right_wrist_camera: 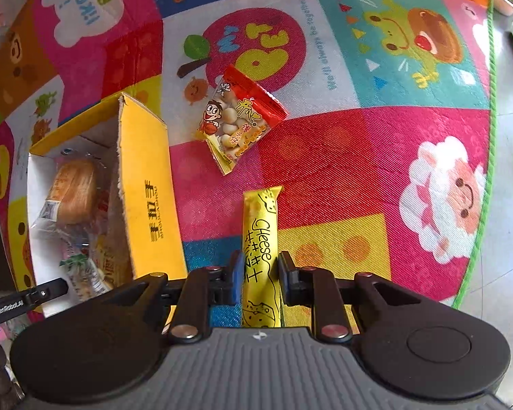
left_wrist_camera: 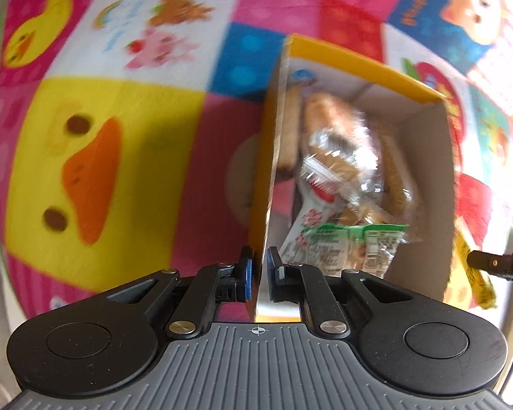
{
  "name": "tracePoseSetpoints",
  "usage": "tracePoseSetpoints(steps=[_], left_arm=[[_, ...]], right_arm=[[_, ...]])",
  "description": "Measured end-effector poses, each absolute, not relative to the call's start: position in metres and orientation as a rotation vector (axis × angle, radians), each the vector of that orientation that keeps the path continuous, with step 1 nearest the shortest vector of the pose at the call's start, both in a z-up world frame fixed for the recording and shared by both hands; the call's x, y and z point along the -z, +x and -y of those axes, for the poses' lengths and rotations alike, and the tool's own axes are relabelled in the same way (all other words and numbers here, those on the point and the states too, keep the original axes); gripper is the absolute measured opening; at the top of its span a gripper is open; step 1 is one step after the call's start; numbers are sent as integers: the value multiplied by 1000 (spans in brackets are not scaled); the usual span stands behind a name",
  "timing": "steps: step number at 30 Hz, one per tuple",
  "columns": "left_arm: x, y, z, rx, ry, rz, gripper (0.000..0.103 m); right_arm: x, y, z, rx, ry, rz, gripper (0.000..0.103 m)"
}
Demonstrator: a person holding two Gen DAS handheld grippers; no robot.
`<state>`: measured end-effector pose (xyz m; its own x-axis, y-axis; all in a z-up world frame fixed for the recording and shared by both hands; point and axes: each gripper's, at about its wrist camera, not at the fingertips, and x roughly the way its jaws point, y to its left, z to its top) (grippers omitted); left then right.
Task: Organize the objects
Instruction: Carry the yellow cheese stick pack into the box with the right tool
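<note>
A yellow cardboard box (left_wrist_camera: 342,58) with a white inside holds several wrapped snacks, among them a bread pack (left_wrist_camera: 338,126) and a green packet (left_wrist_camera: 359,242). My left gripper (left_wrist_camera: 260,275) is shut on the box's left wall. The box also shows at the left of the right wrist view (right_wrist_camera: 147,184). My right gripper (right_wrist_camera: 259,275) is shut on a yellow Cheese stick packet (right_wrist_camera: 260,246), held above the mat. A red and yellow packet of small round biscuits (right_wrist_camera: 236,116) lies on the mat beyond it.
A colourful cartoon play mat (right_wrist_camera: 359,157) covers the floor, with its green edge (right_wrist_camera: 478,239) at the right and grey floor past it. The right gripper's finger (left_wrist_camera: 496,264) shows at the right edge of the left wrist view.
</note>
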<state>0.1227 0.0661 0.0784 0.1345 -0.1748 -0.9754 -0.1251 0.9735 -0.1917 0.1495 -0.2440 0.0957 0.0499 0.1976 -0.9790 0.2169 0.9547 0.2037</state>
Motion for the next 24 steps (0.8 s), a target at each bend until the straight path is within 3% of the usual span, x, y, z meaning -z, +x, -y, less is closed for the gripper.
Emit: tracePoseSetpoints(steps=[14, 24], left_arm=[[-72, 120, -65, 315, -176, -1406, 13], [-70, 121, -70, 349, -198, -1396, 14]], right_arm=[[-193, 68, 217, 160, 520, -1383, 20], [-231, 45, 172, 120, 534, -1394, 20]])
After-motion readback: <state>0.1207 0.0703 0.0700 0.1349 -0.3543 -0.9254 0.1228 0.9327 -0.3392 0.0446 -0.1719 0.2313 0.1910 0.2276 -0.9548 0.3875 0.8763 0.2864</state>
